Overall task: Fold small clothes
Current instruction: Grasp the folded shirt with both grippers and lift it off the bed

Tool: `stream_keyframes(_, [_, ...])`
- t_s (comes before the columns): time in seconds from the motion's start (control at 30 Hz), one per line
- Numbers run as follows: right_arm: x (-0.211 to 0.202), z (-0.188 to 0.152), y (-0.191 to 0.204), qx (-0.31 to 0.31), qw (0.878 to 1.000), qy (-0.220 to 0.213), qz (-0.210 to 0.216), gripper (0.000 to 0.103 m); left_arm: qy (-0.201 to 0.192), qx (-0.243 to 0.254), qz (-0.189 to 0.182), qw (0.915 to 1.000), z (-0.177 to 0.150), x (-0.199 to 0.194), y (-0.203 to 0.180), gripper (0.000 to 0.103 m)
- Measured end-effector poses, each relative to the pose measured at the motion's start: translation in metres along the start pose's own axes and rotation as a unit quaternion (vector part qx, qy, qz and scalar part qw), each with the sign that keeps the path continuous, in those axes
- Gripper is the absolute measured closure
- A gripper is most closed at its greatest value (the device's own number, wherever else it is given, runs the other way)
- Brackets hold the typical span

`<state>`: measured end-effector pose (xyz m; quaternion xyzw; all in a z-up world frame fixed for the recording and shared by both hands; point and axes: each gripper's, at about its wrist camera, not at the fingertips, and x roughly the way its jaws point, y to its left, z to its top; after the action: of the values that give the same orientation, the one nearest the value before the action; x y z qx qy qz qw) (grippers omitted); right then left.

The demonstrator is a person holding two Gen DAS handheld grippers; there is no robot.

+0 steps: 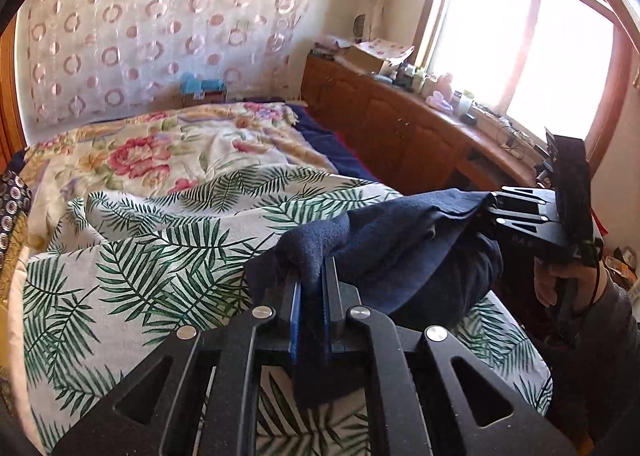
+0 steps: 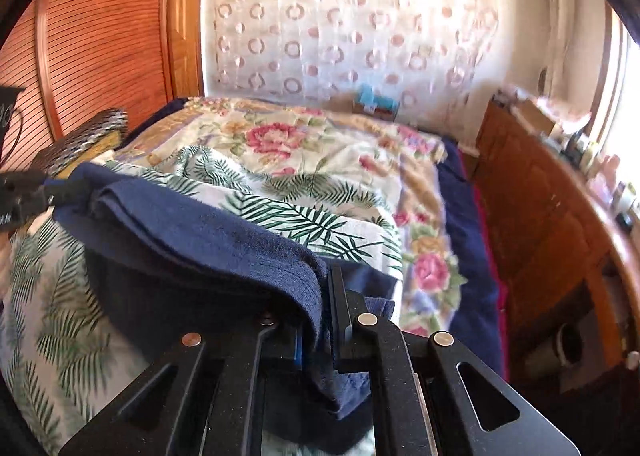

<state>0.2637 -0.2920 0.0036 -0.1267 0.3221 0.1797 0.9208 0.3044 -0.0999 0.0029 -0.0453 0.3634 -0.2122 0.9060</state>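
Navy fleece, a small soft garment (image 1: pixel 384 240), hangs stretched between your two tools above the palm-leaf printed bedsheet (image 1: pixel 132 276). Your left gripper (image 1: pixel 310 280) is clenched on one corner and your right gripper (image 2: pixel 326 296) on the other. Holding it taut this way probably keeps the edge straight for laying a fold.

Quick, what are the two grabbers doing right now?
Left gripper: shut on one end of the dark blue fleece garment.
Right gripper: shut on the other end.
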Motion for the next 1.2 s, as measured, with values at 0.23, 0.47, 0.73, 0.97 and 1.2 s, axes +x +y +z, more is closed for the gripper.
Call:
stream_keyframes(0.23, [0.049,0.050,-0.044,0.052,0.998,0.013,0.036,0.050,-0.006,-0.030,-0.008,0.9995,0.002,0.008,0.025,0.028])
stream_keyframes(0.47, [0.049,0.061,-0.070,0.123,0.992,-0.019,-0.013,0.038,0.016,-0.014,0.014,0.9997,-0.005,0.022,0.025,0.027])
stream_keyframes(0.73, [0.023,0.024,-0.049,0.105,0.994,0.032,0.004,0.028,0.084,-0.008,0.025,0.9961,-0.018,0.069,0.026,0.027])
stream_keyframes(0.97, [0.050,0.023,-0.060,0.148,0.985,0.087,0.025,0.022,0.101,-0.043,-0.018,0.9938,-0.015,0.079,0.030,0.032])
stream_keyframes(1.2, [0.053,0.033,-0.063,0.147,0.985,0.072,0.060,0.035,0.100,-0.059,-0.034,0.9926,-0.014,0.080,0.032,0.064])
